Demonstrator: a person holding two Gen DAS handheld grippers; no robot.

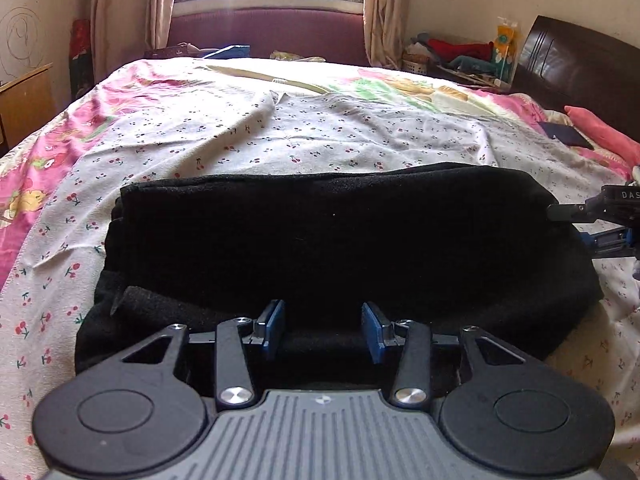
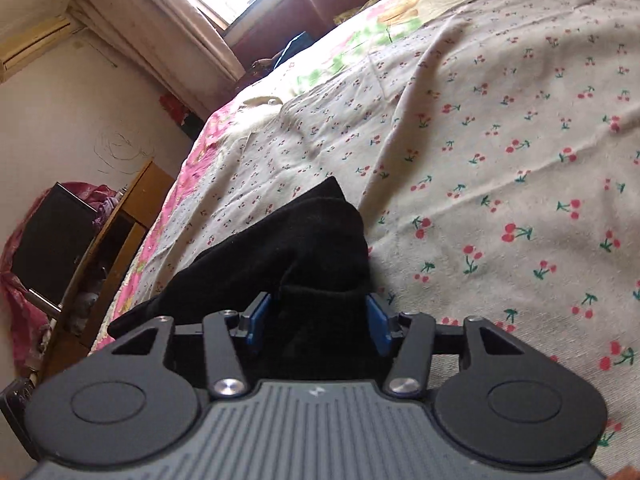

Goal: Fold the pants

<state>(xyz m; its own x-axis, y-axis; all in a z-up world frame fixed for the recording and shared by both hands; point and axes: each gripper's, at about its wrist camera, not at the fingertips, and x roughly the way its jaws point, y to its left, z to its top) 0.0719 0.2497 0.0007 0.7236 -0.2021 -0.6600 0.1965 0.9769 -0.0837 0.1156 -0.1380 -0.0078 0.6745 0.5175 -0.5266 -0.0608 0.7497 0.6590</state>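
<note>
Black pants are lying near-folded on the bed; left tool and right tool are both standing apart, gripping nothing, with final tidying likely remaining.

Beyond the folded black pants, the cherry-print sheet lies open as far as the window wall, only low wrinkles crossing it. On the left, bare sheet runs to the bed's edge, where a wooden cabinet stands close. On the right, the right tool crowds the pants' end, and a dark headboard, pink pillow and dark flat object block the far corner.
</note>
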